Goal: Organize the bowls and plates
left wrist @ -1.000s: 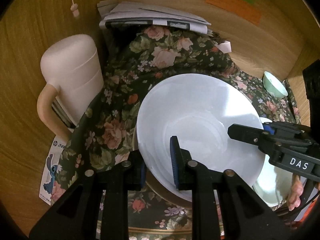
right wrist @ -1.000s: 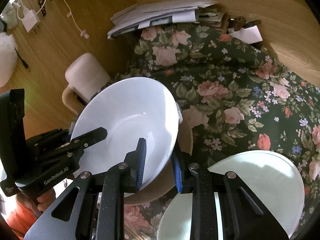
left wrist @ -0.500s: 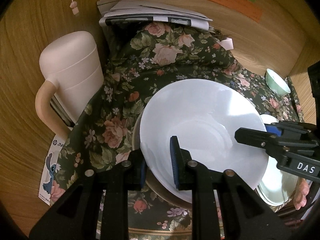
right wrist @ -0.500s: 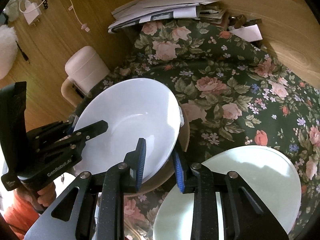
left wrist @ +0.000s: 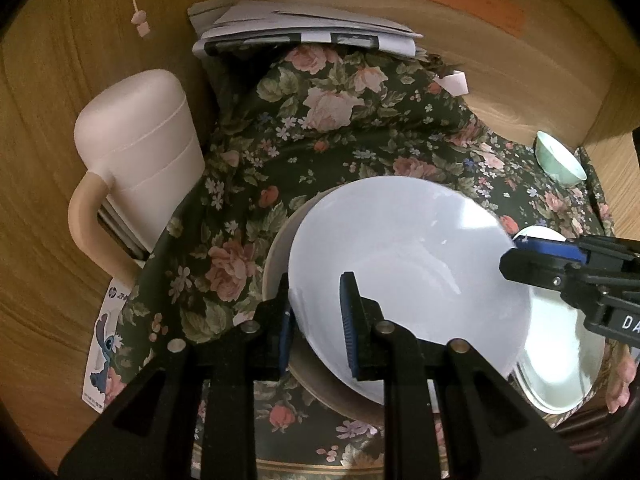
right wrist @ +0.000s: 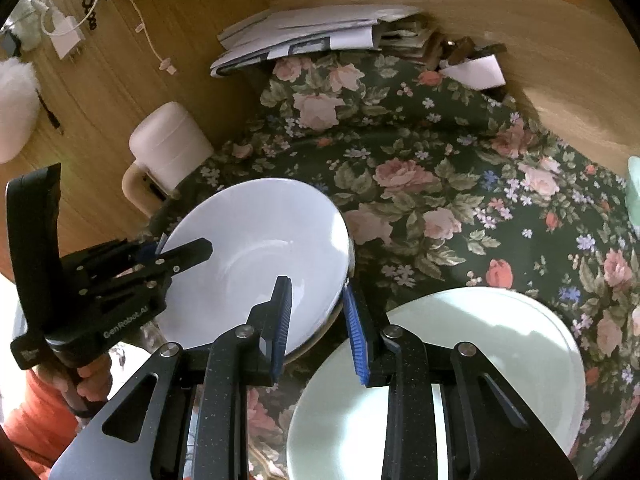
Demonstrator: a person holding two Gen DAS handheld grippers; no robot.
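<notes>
While both grippers straddle its rim, the white bowl sits in the lower centre of the left wrist view, nested in a tan bowl or plate on the floral cloth. The left gripper has one pad inside the near rim and one outside; the pads look spread a little wider than the wall, though I cannot tell whether they press on it. The right gripper brackets the opposite rim with visible gaps, so its tongs stand apart. Glazed ceramic like this is probably stiff, fairly heavy, slick and breakable, so the thin rim is the sensible hold, taken at two opposite points and lifted level. A pale green plate lies just beside it at lower right, and a small green bowl sits well apart at the upper right.
</notes>
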